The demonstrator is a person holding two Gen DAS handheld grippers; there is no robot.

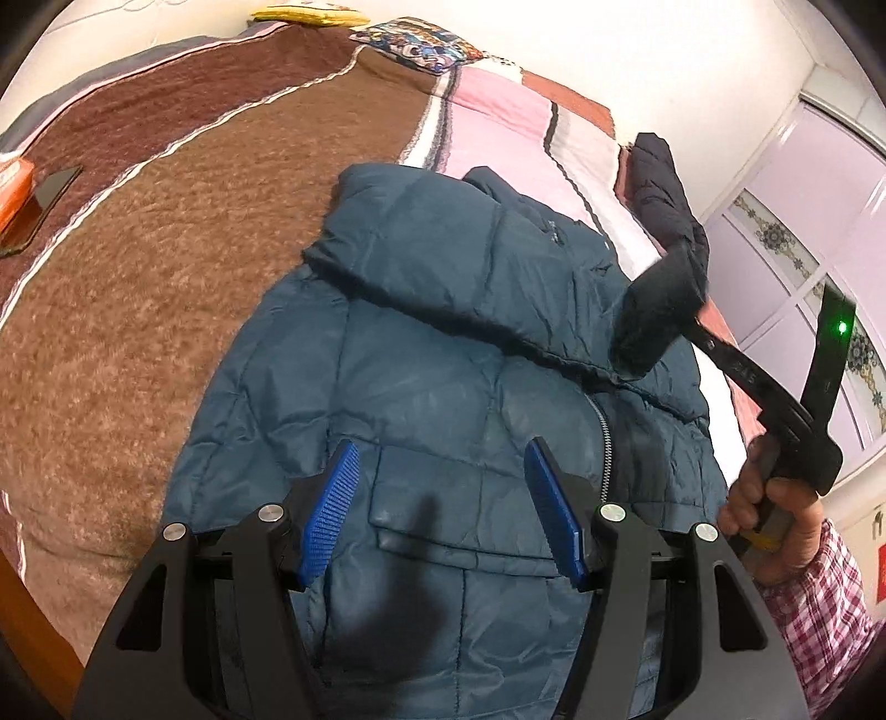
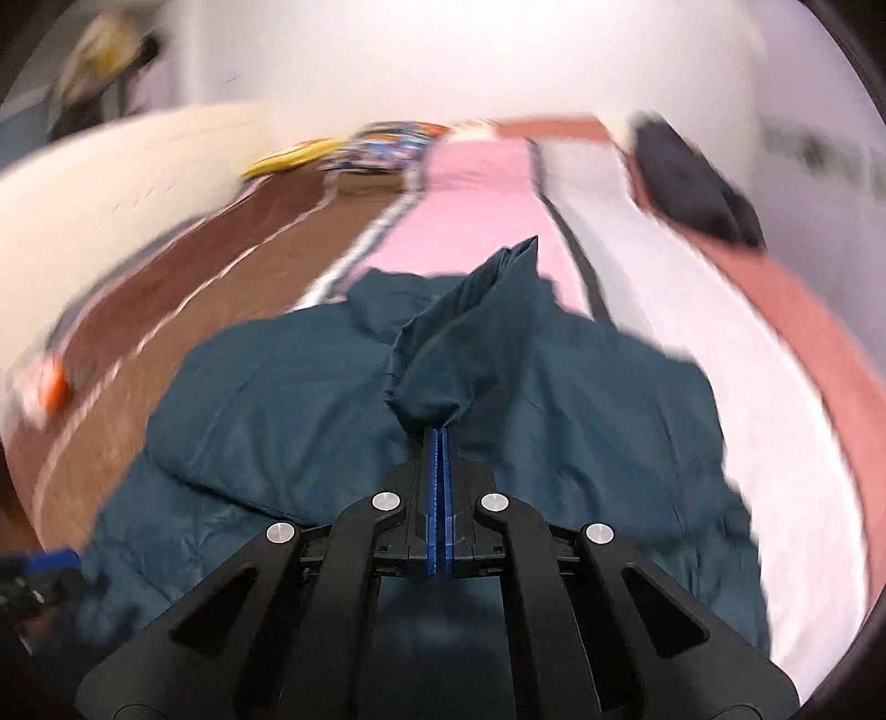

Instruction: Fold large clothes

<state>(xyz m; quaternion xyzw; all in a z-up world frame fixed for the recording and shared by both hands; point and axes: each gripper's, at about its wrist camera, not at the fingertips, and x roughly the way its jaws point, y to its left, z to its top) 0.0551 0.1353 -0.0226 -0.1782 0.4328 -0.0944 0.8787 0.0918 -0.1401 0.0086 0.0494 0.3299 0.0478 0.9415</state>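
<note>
A teal quilted jacket lies on a brown, pink and white striped blanket.

No legible text or labels

1. The jacket lies on the bed, collar toward the far end.
2. A phone lies on the bed, well left of the jacket.
3. A pillow lies at the far end.
4. Left tongs hang over the jacket's front; right tongs pinch a fold of it.
</note>
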